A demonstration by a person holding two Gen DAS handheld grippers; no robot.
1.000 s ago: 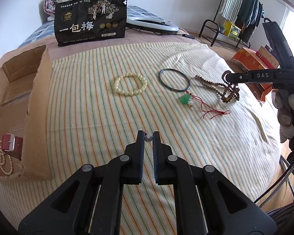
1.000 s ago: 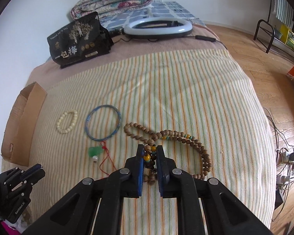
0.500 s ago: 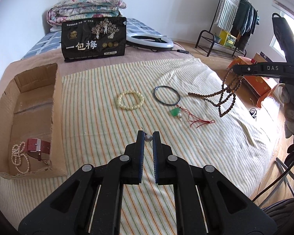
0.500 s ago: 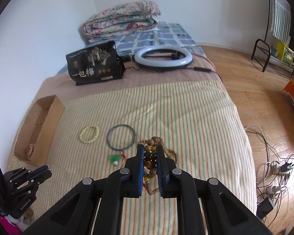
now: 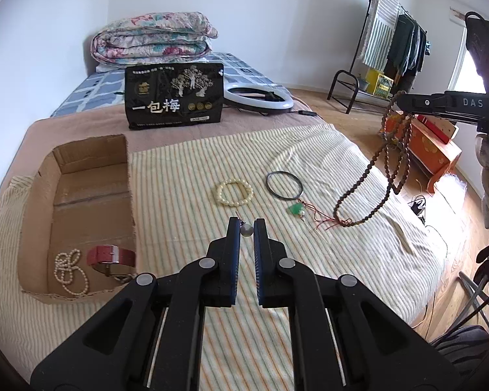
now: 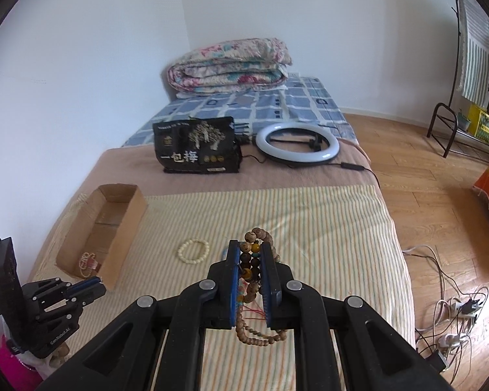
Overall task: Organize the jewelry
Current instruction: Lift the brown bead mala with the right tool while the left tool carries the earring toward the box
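Nearest the lens, the left gripper (image 5: 247, 230) was clenched on a small grey bead (image 5: 246, 230), riding higher above the striped blanket (image 5: 185, 169) than a second ago, so the whole bed had opened into view. The right gripper (image 6: 249, 257) was grasping the brown bead necklace (image 6: 256, 332), and there was the real change: a second back those beads lay on the blanket, now most of the strand hung in the air, with only its lowest loop near the cloth beside the red cord. By my reading that meant the pick was made and the carry to the box came next.

Just beyond, left on the blanket: the cream bead bracelet (image 5: 234, 192), the dark bangle (image 5: 283, 185) and the green pendant (image 5: 296, 209) on its red cord, all waiting their turn.

Off to the left, the cardboard box (image 5: 91, 150) held a pearl strand (image 5: 69, 272) and a red-strapped watch (image 5: 111, 256) at its near end; the far end showed bare. Farther back stood a black printed bag (image 5: 174, 96), a ring light (image 5: 258, 97) and a folded quilt (image 5: 153, 40).
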